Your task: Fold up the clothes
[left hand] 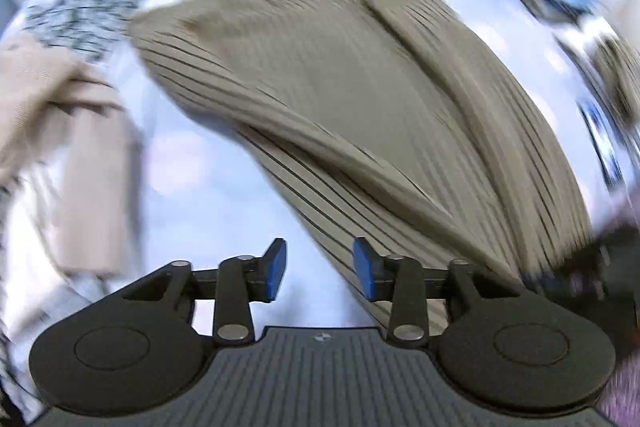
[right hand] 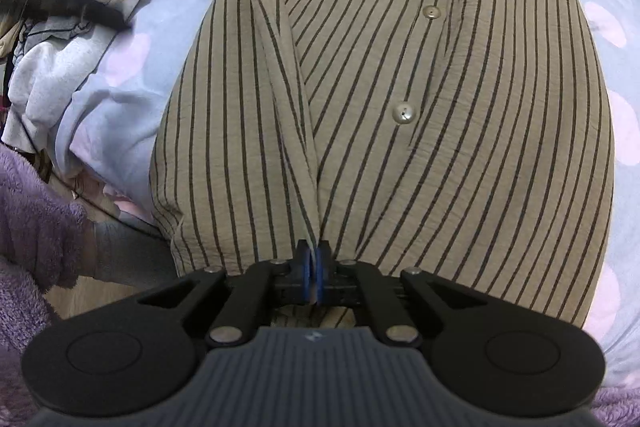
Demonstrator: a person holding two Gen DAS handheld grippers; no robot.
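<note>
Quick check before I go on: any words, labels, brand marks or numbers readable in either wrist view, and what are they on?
No readable text in either view.
Left tongs body: a small round emblem, no letters.
Right tongs body: a small pale mark, too small to read.
Striped shirt: buttons only, no tag or print showing.
Patterned cloth: dark print, blurred, unreadable.

I see a pale blue sheet [right hand: 132, 27] with soft pink dots spread under everything — a bed, by the look of it. Off its near left edge, a strip of light wooden floor [right hand: 100, 203] shows. Lighting is even and cool (the left view is badly blurred) — no window or wall I can make out.
</note>
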